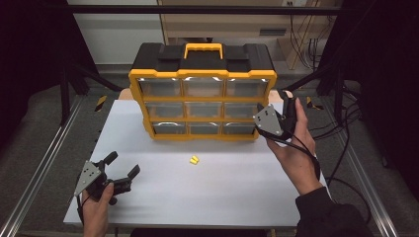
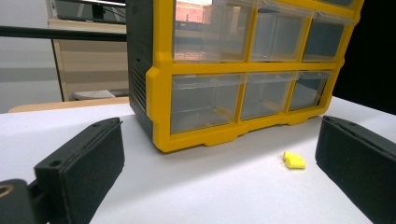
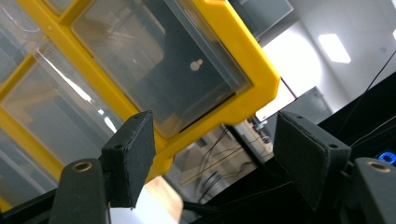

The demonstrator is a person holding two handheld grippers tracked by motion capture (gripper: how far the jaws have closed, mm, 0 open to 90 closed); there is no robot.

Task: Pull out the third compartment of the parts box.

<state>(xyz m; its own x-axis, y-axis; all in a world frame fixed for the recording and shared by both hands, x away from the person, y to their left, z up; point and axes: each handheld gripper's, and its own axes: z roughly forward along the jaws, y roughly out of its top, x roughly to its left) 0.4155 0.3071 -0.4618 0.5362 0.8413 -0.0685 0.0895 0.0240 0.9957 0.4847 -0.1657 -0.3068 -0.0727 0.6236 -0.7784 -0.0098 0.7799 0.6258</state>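
White desk (image 1: 237,187), dark lab behind. Organizer (image 1: 202,94) at far edge; yellow piece (image 1: 194,160) lies loose just before it. My left gripper (image 1: 122,170) low, jaws apart, facing piece. Right gripper (image 3: 212,154) jaws apart beside organizer's right corner. Advice: straddle piece squarely, close gently.

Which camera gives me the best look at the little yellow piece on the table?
The left gripper view: the yellow piece lies close between the fingers, its shape clear. The high view shows it as a tiny speck before the organizer.
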